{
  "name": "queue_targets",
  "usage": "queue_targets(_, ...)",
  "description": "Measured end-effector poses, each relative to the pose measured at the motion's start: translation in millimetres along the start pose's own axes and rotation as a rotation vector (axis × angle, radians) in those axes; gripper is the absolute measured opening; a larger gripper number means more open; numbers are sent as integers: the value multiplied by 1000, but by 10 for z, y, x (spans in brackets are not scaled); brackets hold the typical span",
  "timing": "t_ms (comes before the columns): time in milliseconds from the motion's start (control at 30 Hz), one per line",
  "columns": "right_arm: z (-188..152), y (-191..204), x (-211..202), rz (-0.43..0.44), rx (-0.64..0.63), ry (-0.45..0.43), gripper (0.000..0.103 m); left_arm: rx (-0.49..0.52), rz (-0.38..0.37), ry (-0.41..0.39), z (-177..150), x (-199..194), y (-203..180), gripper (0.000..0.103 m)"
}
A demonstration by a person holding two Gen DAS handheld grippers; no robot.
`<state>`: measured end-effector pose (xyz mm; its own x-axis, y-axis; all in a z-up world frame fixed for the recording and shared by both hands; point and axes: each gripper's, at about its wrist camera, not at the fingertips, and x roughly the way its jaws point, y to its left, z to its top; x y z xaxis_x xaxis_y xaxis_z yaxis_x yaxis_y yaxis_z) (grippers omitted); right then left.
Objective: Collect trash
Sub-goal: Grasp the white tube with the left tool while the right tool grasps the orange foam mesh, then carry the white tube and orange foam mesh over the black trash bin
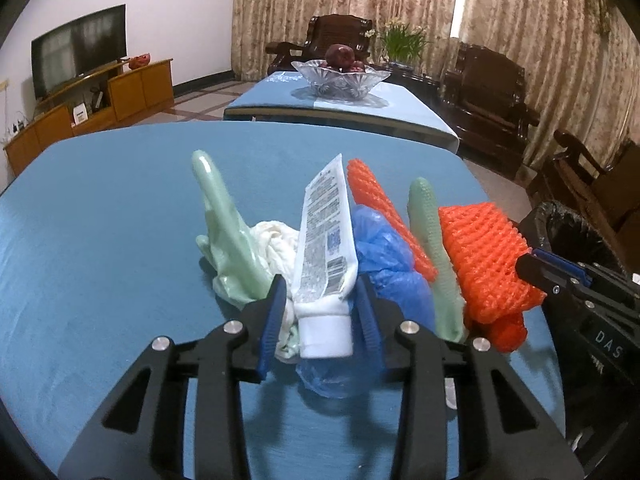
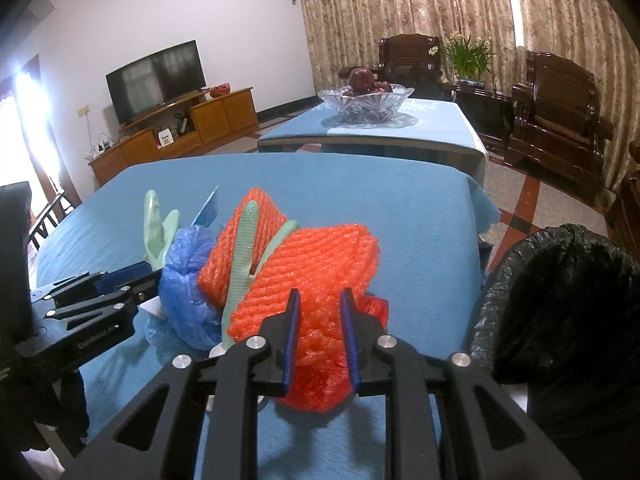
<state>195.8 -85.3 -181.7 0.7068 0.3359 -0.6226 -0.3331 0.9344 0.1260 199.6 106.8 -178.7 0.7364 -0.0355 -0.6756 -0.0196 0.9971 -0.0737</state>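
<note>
A heap of trash lies on the blue-clothed table. It holds a white tube, pale green gloves, a white crumpled wad, a blue plastic bag and orange foam nets. My left gripper is shut on the tube's shoulder, cap toward the camera. In the right wrist view my right gripper is shut on a crinkled red plastic bag under the orange net. There the left gripper reaches in beside the blue bag.
A bin with a black liner stands off the table's right edge, also seen in the left wrist view as the bin. Beyond is a second table with a glass fruit bowl. Dark wooden chairs line the right.
</note>
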Motion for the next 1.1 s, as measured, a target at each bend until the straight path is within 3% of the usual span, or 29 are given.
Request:
queue_targets(67, 1, -2, 2, 0, 0, 0, 20, 3, 8, 16, 10, 51, -11, 47)
queue_targets(200, -1, -3, 4, 0, -1, 1, 20, -33, 4, 33, -12, 138, 73, 49)
queue_targets(400, 17, 35, -29, 6, -19, -9, 18, -66, -50, 21, 2, 79, 123, 33)
queue_targets(433, 17, 50, -44, 3, -30, -14, 17, -72, -69, 11, 6, 54, 138, 20)
queue_targets(467, 25, 72, -65, 2, -44, -21, 16, -75, -86, 3, 10, 33, 143, 17)
queue_targets(700, 136, 143, -255, 27, -66, -79, 15, -140, -109, -13, 91, -145, 254, 12)
queue_targets(1100, 355, 175, -651, 45, -64, -178, 14, -72, -148, -69, 320, -601, 20, 8)
